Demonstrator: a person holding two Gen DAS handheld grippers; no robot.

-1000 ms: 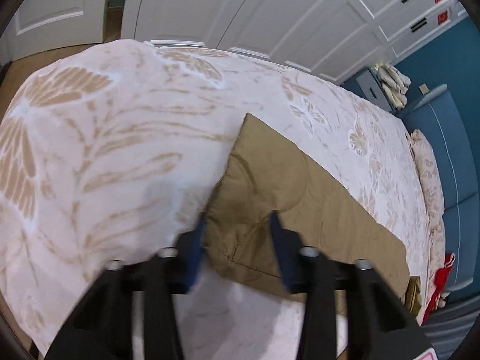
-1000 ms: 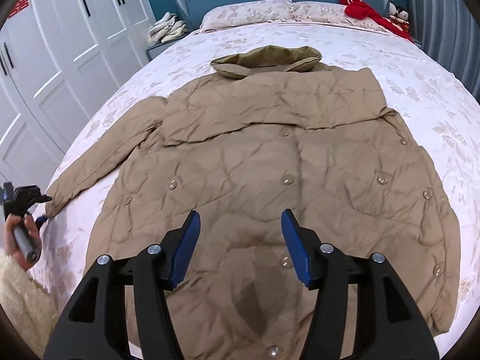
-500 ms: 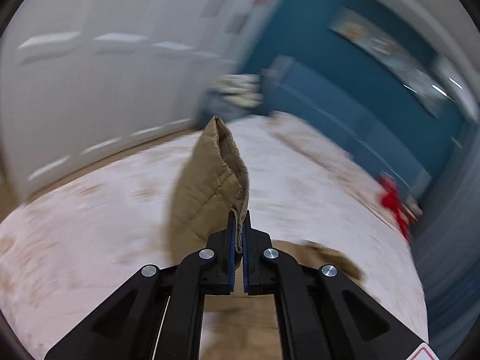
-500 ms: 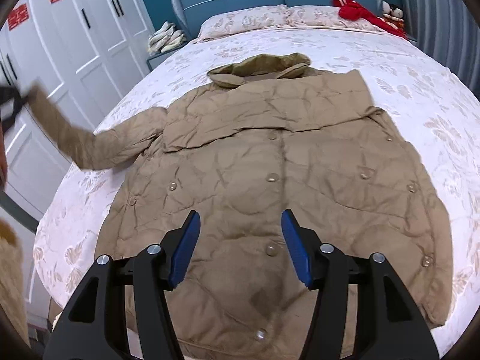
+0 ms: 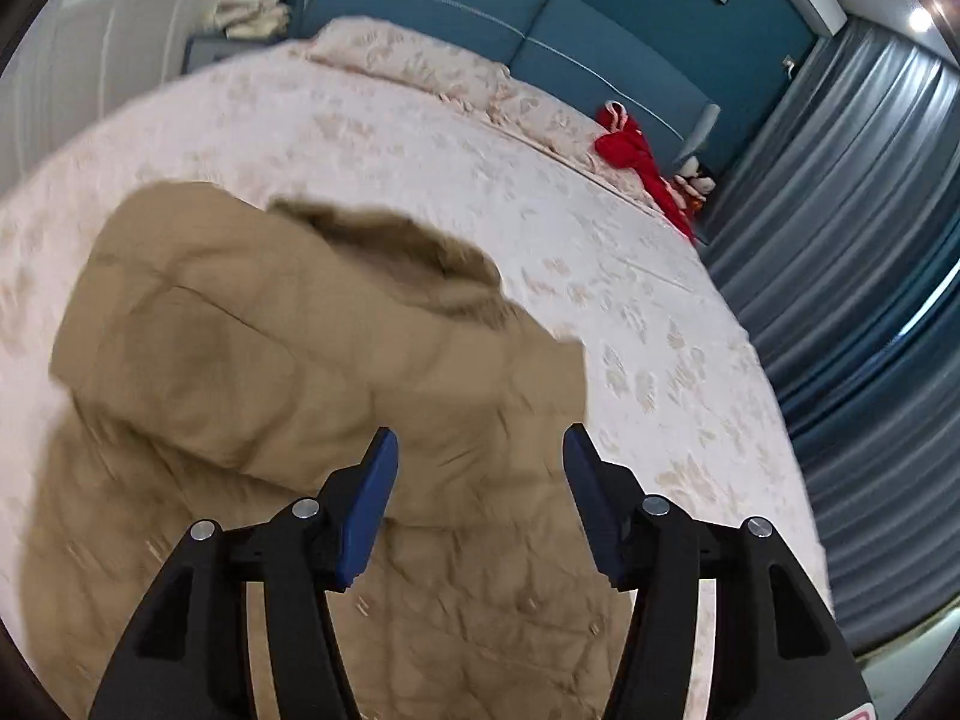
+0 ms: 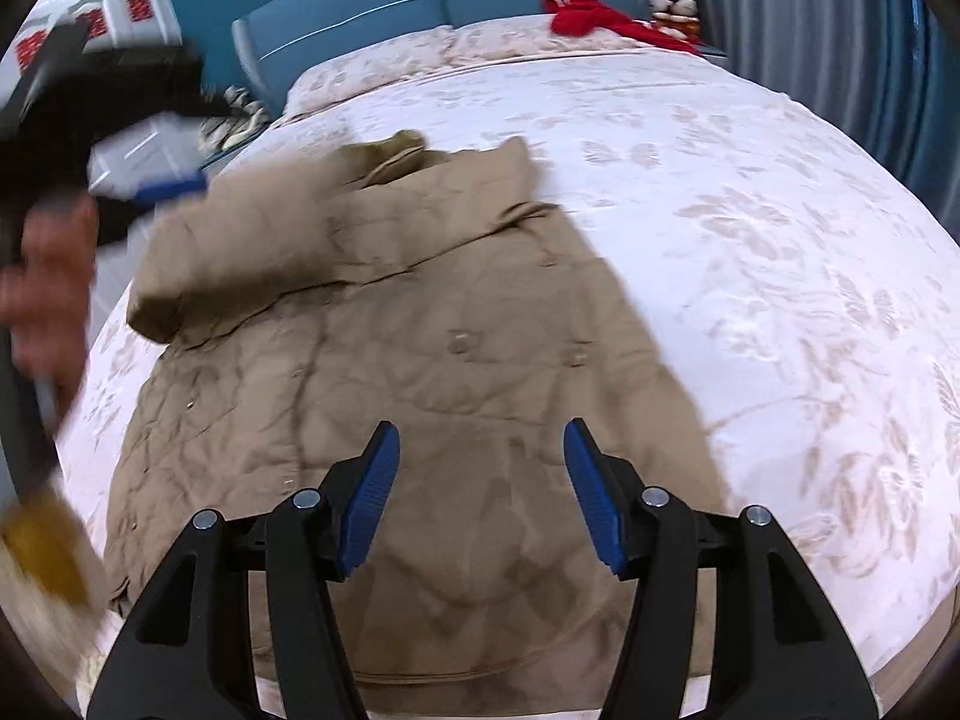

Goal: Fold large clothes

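A large tan quilted coat (image 6: pixel 456 372) lies front up on the bed, collar (image 6: pixel 396 147) toward the headboard. Its left sleeve (image 6: pixel 240 264) is folded across the chest. In the left wrist view the coat (image 5: pixel 270 360) fills the lower left, with the folded sleeve on top. My left gripper (image 5: pixel 477 480) is open and empty above the coat; it also shows blurred at the left of the right wrist view (image 6: pixel 150 192). My right gripper (image 6: pixel 477 474) is open and empty above the coat's lower hem.
The bed has a white floral cover (image 6: pixel 780 240) and pillows (image 5: pixel 420 60) against a blue headboard (image 5: pixel 510 6). Red clothing (image 6: pixel 600 18) lies by the pillows. Grey-blue curtains (image 5: pixel 870 240) hang on the right. White wardrobes (image 6: pixel 102 6) stand on the left.
My left gripper closed on the sleeve cuff, carried it over the coat's chest, then opened and let it go. The right gripper stayed open over the hem.
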